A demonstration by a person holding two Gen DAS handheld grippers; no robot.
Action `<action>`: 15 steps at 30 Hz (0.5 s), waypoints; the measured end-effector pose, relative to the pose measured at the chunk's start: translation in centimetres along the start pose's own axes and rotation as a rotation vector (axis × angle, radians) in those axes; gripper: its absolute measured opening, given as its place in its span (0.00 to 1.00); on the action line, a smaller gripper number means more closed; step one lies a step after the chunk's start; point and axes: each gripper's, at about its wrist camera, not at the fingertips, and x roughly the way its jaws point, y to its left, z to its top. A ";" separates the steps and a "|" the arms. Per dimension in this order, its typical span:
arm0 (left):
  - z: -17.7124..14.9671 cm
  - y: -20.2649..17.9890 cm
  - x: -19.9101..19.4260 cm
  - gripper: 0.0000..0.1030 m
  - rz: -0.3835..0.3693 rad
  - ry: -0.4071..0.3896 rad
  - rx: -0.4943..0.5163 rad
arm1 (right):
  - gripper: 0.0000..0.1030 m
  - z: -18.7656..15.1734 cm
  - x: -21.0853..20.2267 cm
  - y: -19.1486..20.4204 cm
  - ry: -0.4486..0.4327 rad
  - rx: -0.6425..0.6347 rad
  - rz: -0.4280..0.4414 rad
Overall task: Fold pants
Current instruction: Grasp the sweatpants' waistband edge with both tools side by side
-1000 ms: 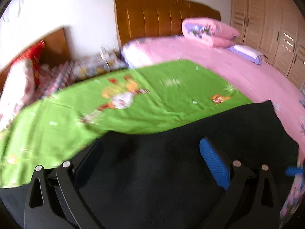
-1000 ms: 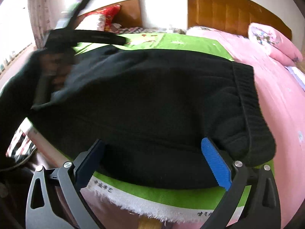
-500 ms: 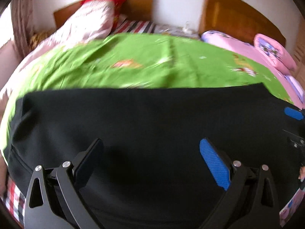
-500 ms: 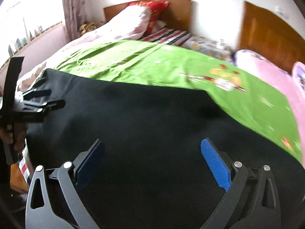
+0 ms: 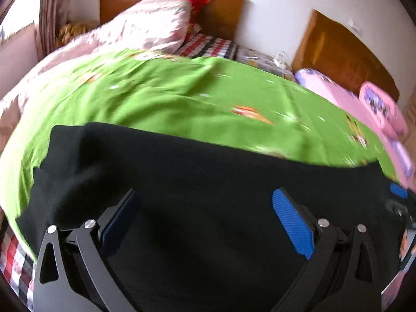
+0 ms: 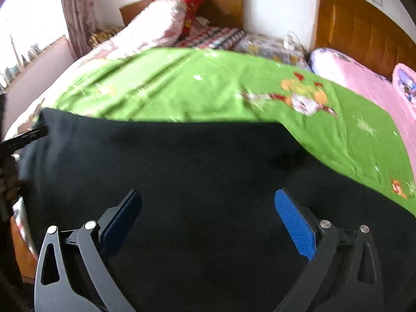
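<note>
The black pants [image 5: 208, 182] lie spread across the near part of the green sheet [image 5: 169, 98], filling the lower half of both views [image 6: 182, 169]. My left gripper [image 5: 205, 213] is open above the black fabric, its blue pads wide apart with nothing between them. My right gripper [image 6: 208, 213] is also open above the pants and holds nothing. The right gripper's blue tip [image 5: 397, 189] shows at the right edge of the left wrist view. The left gripper [image 6: 23, 137] shows at the left edge of the right wrist view.
A pale quilt and a red pillow [image 5: 156, 23] lie by a wooden headboard [image 5: 221, 13] at the back. A second bed with a pink cover [image 6: 369, 83] and its own headboard [image 6: 358, 28] stands to the right. A window with a curtain [image 6: 75, 13] is at the left.
Both cameras have swung from the pink bed side towards the left bed. The pants, bunched with a rolled waistband a second ago, now lie flat. Both grippers stayed open.
</note>
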 end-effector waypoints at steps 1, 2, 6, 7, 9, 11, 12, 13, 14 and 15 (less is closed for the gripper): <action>0.8 2.0 1.1 0.98 -0.028 0.040 -0.039 | 0.96 0.3 0.0 0.8 -0.007 -0.012 0.008; 1.4 3.4 1.6 0.98 -0.082 0.064 -0.073 | 0.96 0.5 0.1 1.5 -0.009 -0.026 0.015; 2.8 4.8 -1.5 0.98 -0.106 -0.001 -0.131 | 0.96 0.8 -0.4 6.0 -0.021 -0.124 0.077; 2.5 4.8 -2.7 0.98 -0.079 -0.036 -0.141 | 0.96 0.7 -0.6 7.1 -0.021 -0.150 0.095; 0.8 4.5 -5.7 0.98 -0.060 -0.105 -0.168 | 0.96 -0.3 -1.3 9.3 -0.020 -0.219 0.117; -1.1 3.8 -7.4 0.98 -0.074 -0.146 -0.178 | 0.96 -1.6 -2.5 11.0 -0.038 -0.287 0.102; -2.4 2.7 -8.3 0.98 -0.081 -0.152 -0.157 | 0.96 -2.5 -3.2 11.7 -0.051 -0.326 0.099; -3.6 1.6 -8.7 0.98 -0.085 -0.153 -0.133 | 0.96 -3.3 -3.8 12.1 -0.061 -0.348 0.100; -4.8 0.3 -8.9 0.98 -0.096 -0.147 -0.106 | 0.96 -4.3 -4.5 12.1 -0.069 -0.355 0.100; -6.1 -1.4 -8.9 0.98 -0.116 -0.128 -0.068 | 0.96 -4.9 -4.8 12.0 -0.067 -0.347 0.096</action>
